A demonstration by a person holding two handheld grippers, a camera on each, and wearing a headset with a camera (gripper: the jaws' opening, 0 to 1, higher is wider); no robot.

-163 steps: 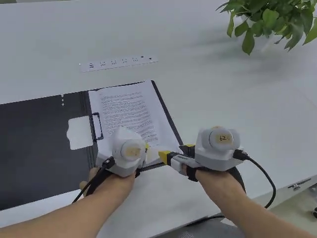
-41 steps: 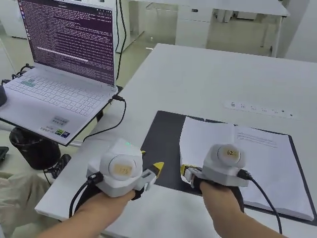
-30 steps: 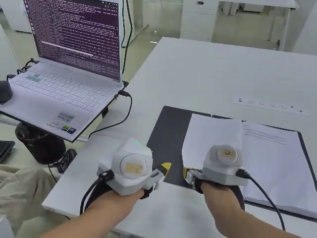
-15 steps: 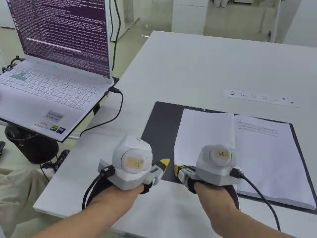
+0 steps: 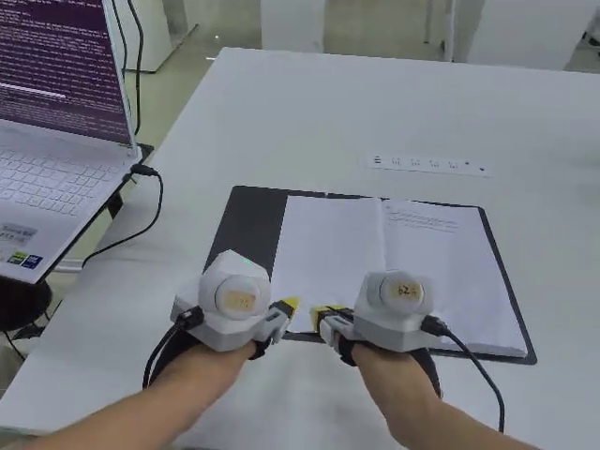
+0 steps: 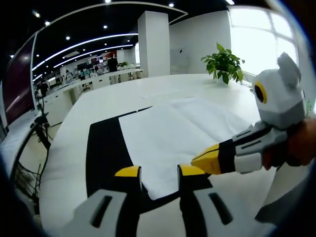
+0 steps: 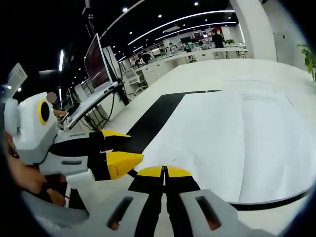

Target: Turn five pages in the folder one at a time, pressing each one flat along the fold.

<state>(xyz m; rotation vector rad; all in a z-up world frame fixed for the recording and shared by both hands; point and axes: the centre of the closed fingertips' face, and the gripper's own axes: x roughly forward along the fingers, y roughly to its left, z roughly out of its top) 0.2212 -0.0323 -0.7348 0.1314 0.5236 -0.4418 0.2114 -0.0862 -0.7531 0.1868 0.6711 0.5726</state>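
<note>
Black folder (image 5: 246, 225) lies open on the white table (image 5: 328, 103), near the front edge, right in front of the person. Blank page (image 5: 328, 253) lies flat over the L half, w/ a strip of black cover bare to its L. Printed page (image 5: 441, 262) lies flat on the R half, text at its top. Fold runs down the middle btwn the two.

Both grippers sit low at the folder's near edge, tips facing each other and close together but apart. Left gripper (image 5: 286, 307) is by the blank page's near L corner. Its yellow tips stand apart w/ a clear gap and nothing in it; in its own view (image 6: 160, 172) the page's near edge shows thru that gap. Right gripper (image 5: 322, 312) is just beside it, at the page's bottom edge. Its yellow tips are pressed together in its own view (image 7: 163, 171); can't tell if any paper is caught btwn them.

Open laptop (image 5: 47, 141) sits off to the L on a separate surface, text on a purple screen. Flush power strip (image 5: 427, 164) is set into the table beyond the folder. Potted plant (image 6: 224, 61) stands at the table's far end.
</note>
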